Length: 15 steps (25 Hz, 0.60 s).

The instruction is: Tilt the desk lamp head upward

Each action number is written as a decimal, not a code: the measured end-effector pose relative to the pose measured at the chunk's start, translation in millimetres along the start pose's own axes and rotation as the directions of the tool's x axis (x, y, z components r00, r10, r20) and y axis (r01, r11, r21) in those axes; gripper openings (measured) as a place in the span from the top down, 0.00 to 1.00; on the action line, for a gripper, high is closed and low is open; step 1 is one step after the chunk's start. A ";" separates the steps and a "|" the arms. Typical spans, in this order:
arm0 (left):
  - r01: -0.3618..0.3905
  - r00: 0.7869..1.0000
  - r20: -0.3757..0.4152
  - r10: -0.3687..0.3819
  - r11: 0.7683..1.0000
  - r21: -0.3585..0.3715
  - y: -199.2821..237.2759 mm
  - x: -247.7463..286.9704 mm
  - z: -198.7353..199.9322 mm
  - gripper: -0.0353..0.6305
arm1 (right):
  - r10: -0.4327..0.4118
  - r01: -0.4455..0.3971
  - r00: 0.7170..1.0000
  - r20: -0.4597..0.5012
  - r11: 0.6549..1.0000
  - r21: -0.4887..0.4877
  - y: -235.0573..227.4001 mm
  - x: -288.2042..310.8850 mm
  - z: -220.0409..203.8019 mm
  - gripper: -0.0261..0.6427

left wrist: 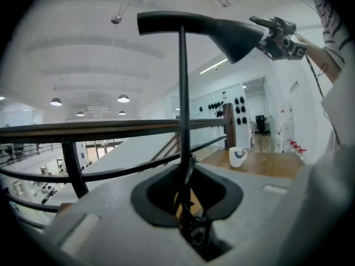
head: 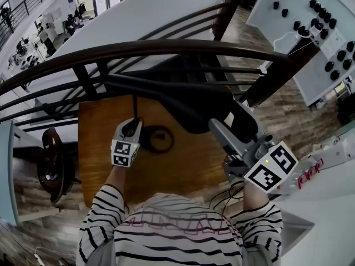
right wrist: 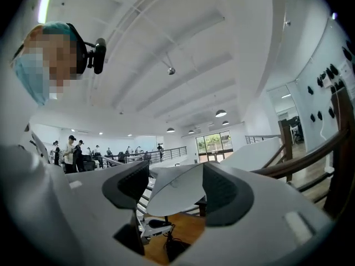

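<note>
A black desk lamp stands on the wooden desk [head: 183, 170], its round base [head: 157, 139] near the middle. My left gripper [head: 133, 125] is shut on the thin upright lamp stem [left wrist: 182, 93], which runs up from between its jaws [left wrist: 186, 190]. The lamp's arm crosses the top of the left gripper view and ends in the cone-shaped lamp head [left wrist: 236, 36]. My right gripper [head: 217, 127] reaches that head [head: 191, 112] from the right. In the right gripper view the head's pale inner shade [right wrist: 172, 195] lies between the wide-spread jaws of the right gripper [right wrist: 176, 187], close to both pads.
A dark curved railing [head: 166, 51] runs along the desk's far edge. A white mug [left wrist: 237, 156] stands on the desk to the right. A white wall panel with black knobs [head: 310, 26] is at the far right. A dark chair [head: 52, 159] sits left of the desk.
</note>
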<state>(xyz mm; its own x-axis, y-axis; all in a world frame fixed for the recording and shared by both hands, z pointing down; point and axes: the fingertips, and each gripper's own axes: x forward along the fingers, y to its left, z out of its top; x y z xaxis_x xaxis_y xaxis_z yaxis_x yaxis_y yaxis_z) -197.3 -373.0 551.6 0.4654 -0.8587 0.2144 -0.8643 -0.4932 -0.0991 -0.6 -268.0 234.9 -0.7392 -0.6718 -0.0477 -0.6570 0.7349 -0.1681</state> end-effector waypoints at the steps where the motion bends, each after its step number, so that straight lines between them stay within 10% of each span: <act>1: -0.004 1.000 0.000 0.004 1.000 0.000 0.3 -0.1 -1.1 0.85 | 0.007 -0.007 1.000 -0.004 1.000 -0.003 1.1 1.0 3.5 0.51; 15: -0.020 1.000 -0.006 0.020 1.000 0.009 3.9 2.2 -4.0 0.86 | 0.061 -0.062 0.998 -0.014 0.996 -0.069 17.2 22.5 46.4 0.51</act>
<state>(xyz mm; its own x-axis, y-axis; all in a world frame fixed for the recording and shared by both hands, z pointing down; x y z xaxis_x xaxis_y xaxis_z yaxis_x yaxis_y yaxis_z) -200.4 -376.3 555.6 0.4470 -0.8675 0.2183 -0.8717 -0.4772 -0.1117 -21.7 -274.8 185.3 -0.7797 -0.6246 -0.0438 -0.6190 0.7795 -0.0960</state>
